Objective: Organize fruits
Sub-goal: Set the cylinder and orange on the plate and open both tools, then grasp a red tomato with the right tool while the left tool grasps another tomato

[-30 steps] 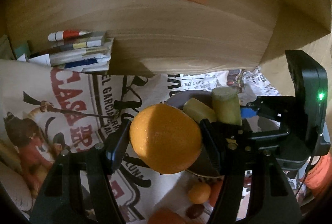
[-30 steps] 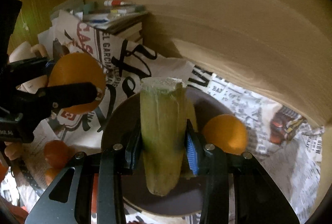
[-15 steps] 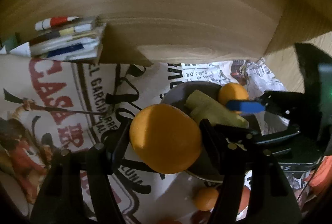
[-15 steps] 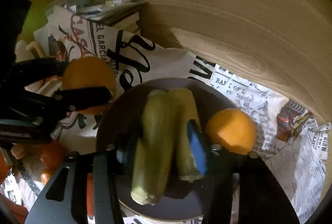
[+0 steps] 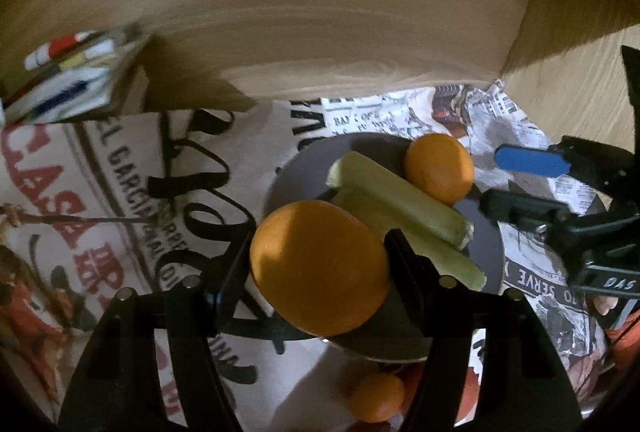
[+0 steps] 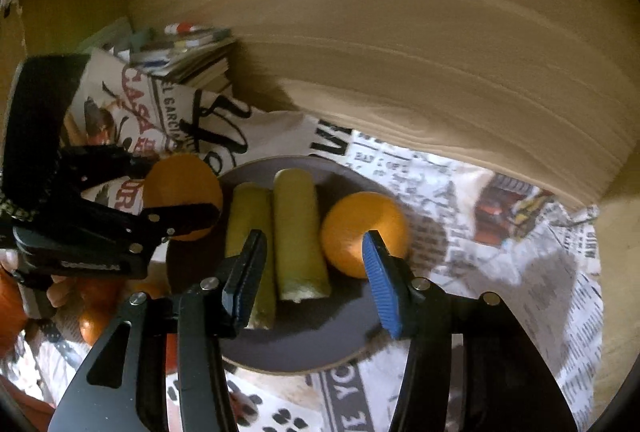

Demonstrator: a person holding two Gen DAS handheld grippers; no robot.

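Note:
My left gripper (image 5: pixel 316 264) is shut on a large orange (image 5: pixel 320 268) and holds it at the left rim of a dark round plate (image 5: pixel 296 167). The held orange also shows in the right wrist view (image 6: pixel 182 195). On the plate (image 6: pixel 304 348) lie two pale green stalk pieces (image 6: pixel 298 236) side by side and a second orange (image 6: pixel 362 232). My right gripper (image 6: pixel 314 280) is open and empty just above the plate's near side, with the right stalk between its fingers' line. It shows at the right of the left wrist view (image 5: pixel 524 179).
Printed newspaper (image 6: pixel 500 232) and a printed cloth bag (image 5: pixel 80 191) cover the table. A wooden wall (image 5: pixel 320 11) with paper notes stands close behind. Stacked books and pens (image 5: pixel 68 79) lie at the back left. Small oranges (image 5: pixel 376 396) lie near the plate's front edge.
My right gripper laid the stalk it held on the plate beside the other one, opened and drew back. My left gripper moved the orange closer to the plate.

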